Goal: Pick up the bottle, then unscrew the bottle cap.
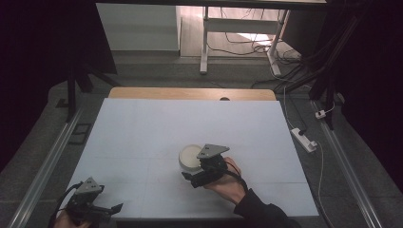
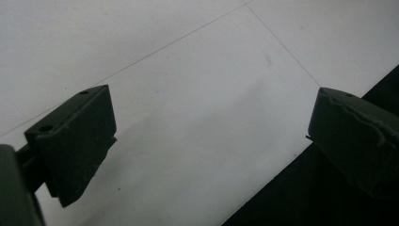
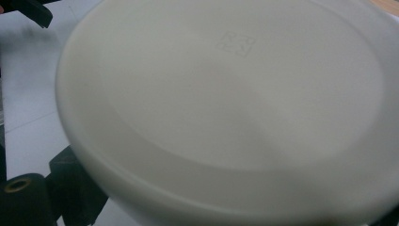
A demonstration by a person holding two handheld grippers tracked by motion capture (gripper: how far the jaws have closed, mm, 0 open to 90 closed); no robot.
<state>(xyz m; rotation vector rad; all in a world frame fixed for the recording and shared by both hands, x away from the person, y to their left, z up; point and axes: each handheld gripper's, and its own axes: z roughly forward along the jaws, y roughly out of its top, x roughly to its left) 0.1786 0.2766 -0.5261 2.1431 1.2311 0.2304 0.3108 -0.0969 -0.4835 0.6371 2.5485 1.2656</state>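
A white round bowl (image 1: 189, 157) sits near the middle of the white table (image 1: 157, 123). My right gripper (image 1: 191, 177) is right against its near side, held by a hand in a dark sleeve. In the right gripper view the bowl (image 3: 226, 103) is very close and blurred, with its flat face and a small embossed mark towards the camera. It overlaps the black left finger (image 3: 70, 183), and how the jaws sit on it is hidden. My left gripper (image 1: 107, 209) rests at the table's near left corner. Its jaws (image 2: 211, 141) stand wide apart over bare table.
A wooden strip (image 1: 190, 93) runs along the far edge of the table. Metal rails (image 1: 47, 161) flank it on both sides. A power strip (image 1: 304, 139) and cables lie on the floor to the right. The table's near edge (image 2: 282, 174) passes close under the left gripper.
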